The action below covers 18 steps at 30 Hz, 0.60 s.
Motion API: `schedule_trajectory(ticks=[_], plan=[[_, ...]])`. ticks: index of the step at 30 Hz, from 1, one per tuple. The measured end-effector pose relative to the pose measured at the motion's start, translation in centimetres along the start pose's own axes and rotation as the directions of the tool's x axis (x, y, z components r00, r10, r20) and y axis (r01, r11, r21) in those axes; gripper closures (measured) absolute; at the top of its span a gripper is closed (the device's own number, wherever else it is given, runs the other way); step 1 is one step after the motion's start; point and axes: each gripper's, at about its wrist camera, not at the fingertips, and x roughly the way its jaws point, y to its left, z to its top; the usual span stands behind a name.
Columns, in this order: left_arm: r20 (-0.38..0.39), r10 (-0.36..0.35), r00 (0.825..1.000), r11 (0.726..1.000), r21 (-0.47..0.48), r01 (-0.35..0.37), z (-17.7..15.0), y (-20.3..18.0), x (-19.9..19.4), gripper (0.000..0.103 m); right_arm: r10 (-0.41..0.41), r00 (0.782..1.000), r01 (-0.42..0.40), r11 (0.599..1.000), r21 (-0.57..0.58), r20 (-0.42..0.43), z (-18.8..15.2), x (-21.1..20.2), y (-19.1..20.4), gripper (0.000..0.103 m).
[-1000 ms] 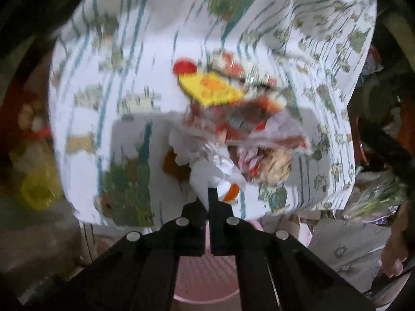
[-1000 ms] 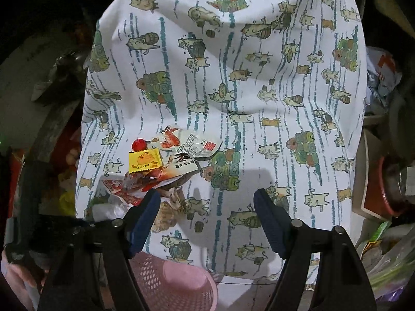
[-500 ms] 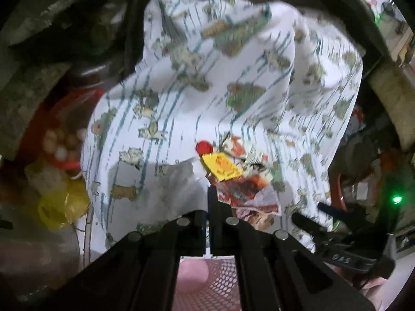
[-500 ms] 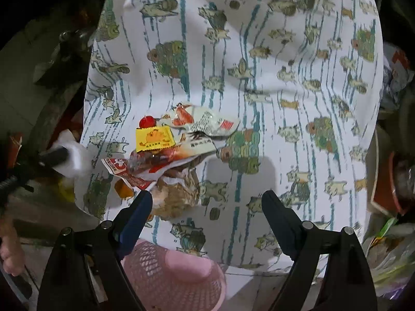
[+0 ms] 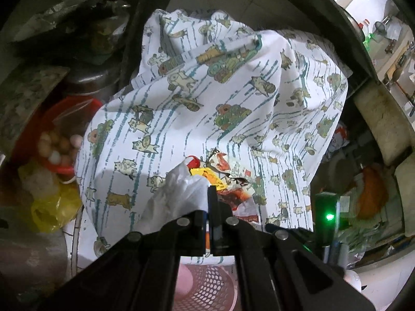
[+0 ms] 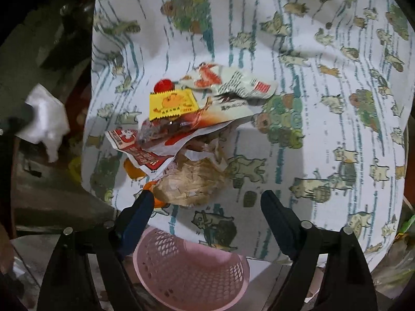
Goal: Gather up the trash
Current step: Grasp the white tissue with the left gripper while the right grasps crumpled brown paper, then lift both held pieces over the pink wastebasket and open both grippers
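Note:
My left gripper (image 5: 210,194) is shut on a crumpled white tissue (image 5: 179,194), held up off the table's left side; the tissue also shows at the left in the right wrist view (image 6: 46,119). A pile of trash lies on the cartoon-print tablecloth (image 6: 324,129): a yellow packet (image 6: 172,103), a red cap (image 6: 163,85), printed wrappers (image 6: 233,85) and a crumpled brown wrapper (image 6: 192,181). My right gripper (image 6: 205,207) is open and empty, just in front of the brown wrapper. A pink mesh basket (image 6: 192,272) stands below the table's front edge.
Left of the table are a yellow bag (image 5: 54,207) and a red bowl of eggs (image 5: 59,140). Cluttered bags and containers (image 5: 371,194) stand to the right. The right gripper's body with a green light (image 5: 329,216) shows in the left wrist view.
My left gripper has lifted the tissue off the pile and drawn back to the left. My right gripper has moved closer to the trash pile, still open.

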Motion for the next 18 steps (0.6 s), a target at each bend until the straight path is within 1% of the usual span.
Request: schedule_trajectory(ticks=[2,3,4,5,6,9,12,14,16,17,18], plan=[[0.015,0.021,1.0,1.0,0.011,-0.021,0.0,0.0,-0.2,0.102,0.005,1.0,-0.005,1.0,-0.003,0.001,0.1,0.5,0.3,0.021],[0.02,0.031,0.999,0.999,0.016,-0.031,0.0,0.0,-0.3,0.102,-0.005,1.0,0.005,1.0,-0.007,0.009,0.2,0.7,0.5,0.025],[0.022,0.04,0.999,0.999,0.022,-0.041,0.0,0.1,-0.3,0.102,-0.022,1.0,0.023,1.0,-0.013,0.02,0.2,0.8,0.7,0.027],[0.02,0.047,0.999,0.999,0.022,-0.047,-0.1,0.3,-0.3,0.102,-0.04,0.999,0.04,0.999,-0.016,0.028,0.3,0.9,0.8,0.032],[0.02,0.049,0.999,0.999,0.018,-0.05,-0.1,0.5,-0.2,0.102,-0.058,0.998,0.059,0.998,-0.017,0.035,0.3,1.0,0.8,0.041],[0.026,0.07,0.997,0.997,0.024,-0.07,-0.3,0.7,-0.3,0.102,-0.086,0.996,0.086,0.996,0.007,0.038,0.2,0.6,0.4,0.049],[0.044,0.089,0.995,0.995,0.039,-0.091,-0.5,0.6,-0.8,0.102,-0.141,0.989,0.139,0.99,0.035,0.05,0.0,-0.4,-0.4,0.052],[0.052,0.084,0.995,0.996,0.034,-0.086,-0.6,0.7,-1.1,0.102,-0.18,0.981,0.177,0.983,0.055,0.069,-0.2,-1.3,-1.2,0.053],[0.061,0.078,0.995,0.996,0.031,-0.08,-0.6,0.6,-1.5,0.102,-0.232,0.97,0.226,0.971,0.072,0.078,-0.3,-2.1,-2.2,0.054],[0.067,0.079,0.995,0.996,0.033,-0.081,-0.6,0.6,-1.7,0.102,-0.264,0.961,0.257,0.962,0.088,0.087,-0.2,-2.4,-2.8,0.054],[0.072,0.083,0.994,0.996,0.033,-0.085,-0.6,0.5,-1.8,0.102,-0.28,0.956,0.27,0.957,0.105,0.092,-0.2,-2.8,-3.4,0.054]])
